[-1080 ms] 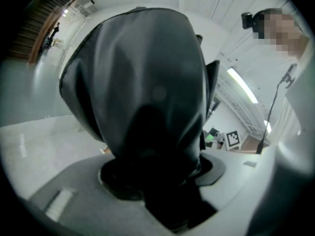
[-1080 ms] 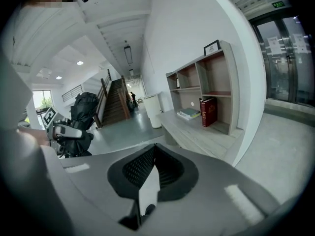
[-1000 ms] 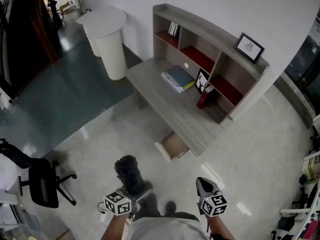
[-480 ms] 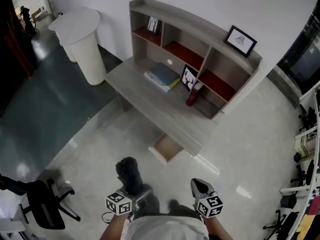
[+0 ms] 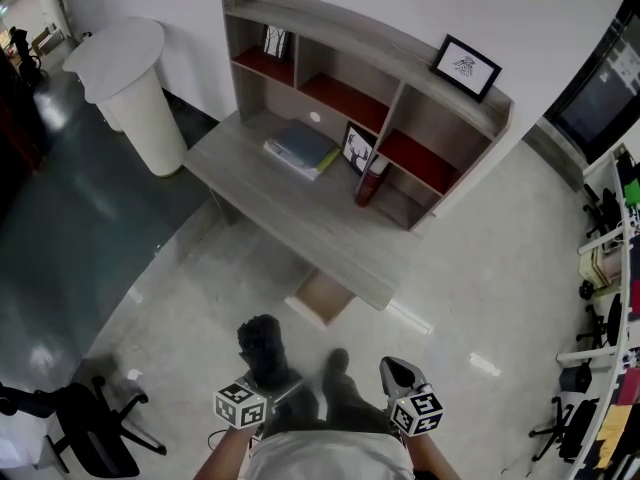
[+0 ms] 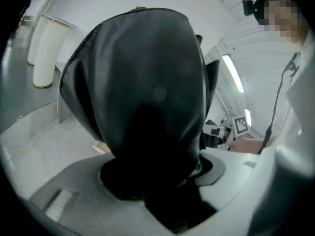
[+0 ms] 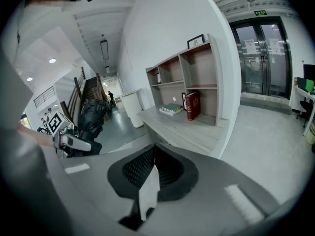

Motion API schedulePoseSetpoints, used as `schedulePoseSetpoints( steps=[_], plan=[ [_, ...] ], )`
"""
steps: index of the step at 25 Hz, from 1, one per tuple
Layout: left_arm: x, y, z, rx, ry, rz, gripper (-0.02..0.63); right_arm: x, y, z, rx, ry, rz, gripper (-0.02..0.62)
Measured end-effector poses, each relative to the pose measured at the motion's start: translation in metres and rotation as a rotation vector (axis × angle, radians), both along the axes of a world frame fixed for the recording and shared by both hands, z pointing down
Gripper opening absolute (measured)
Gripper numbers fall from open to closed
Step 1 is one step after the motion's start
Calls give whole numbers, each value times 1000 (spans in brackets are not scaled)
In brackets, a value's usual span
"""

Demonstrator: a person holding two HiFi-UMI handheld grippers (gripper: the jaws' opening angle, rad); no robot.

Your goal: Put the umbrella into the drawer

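Wide free floor ahead, up to the desk at the wall. Under its front edge, drawer pulled out, probably ready to receive. Black umbrella upright, clamped in the left tongs, well apart from the drawer. Right tongs closed together, empty, free to help.

The umbrella is black woven cloth, creased and soft, with only a dull sheen, and the right gripper is smooth matt grey plastic with ribbed black pads. The desk and shelf unit look like matt grey wood-grain board, with flat red shelf bottoms. The pale floor is polished glossy enough to mirror lights, and the white pedestal is smooth and matt.
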State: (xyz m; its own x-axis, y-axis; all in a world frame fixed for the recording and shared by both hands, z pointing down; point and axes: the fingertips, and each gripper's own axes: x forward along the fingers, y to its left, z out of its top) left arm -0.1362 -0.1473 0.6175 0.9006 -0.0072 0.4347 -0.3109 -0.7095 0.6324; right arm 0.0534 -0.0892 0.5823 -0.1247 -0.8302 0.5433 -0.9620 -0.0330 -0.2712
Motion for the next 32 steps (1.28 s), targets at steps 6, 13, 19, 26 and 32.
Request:
schedulePoseSetpoints(
  steps=[6,13,19,26,32],
  plan=[
    [30,-14,27,-28,-38,38,247,24,-17,17,-17,2,-12,6],
    [71,-33,62,-56,-82,51,247,58,-49,39,-25,-34,-29,6],
    [105,-47,109,-99,-123,70,247,83,-62,69,-71,-54,-56,6],
    [129,-62,163,-124,-174,98,247,91,-78,105,-128,-84,-98,6],
    [142,-69,207,-176,-193,85,247,84,-98,137,-155,-116,-145,6]
  ],
)
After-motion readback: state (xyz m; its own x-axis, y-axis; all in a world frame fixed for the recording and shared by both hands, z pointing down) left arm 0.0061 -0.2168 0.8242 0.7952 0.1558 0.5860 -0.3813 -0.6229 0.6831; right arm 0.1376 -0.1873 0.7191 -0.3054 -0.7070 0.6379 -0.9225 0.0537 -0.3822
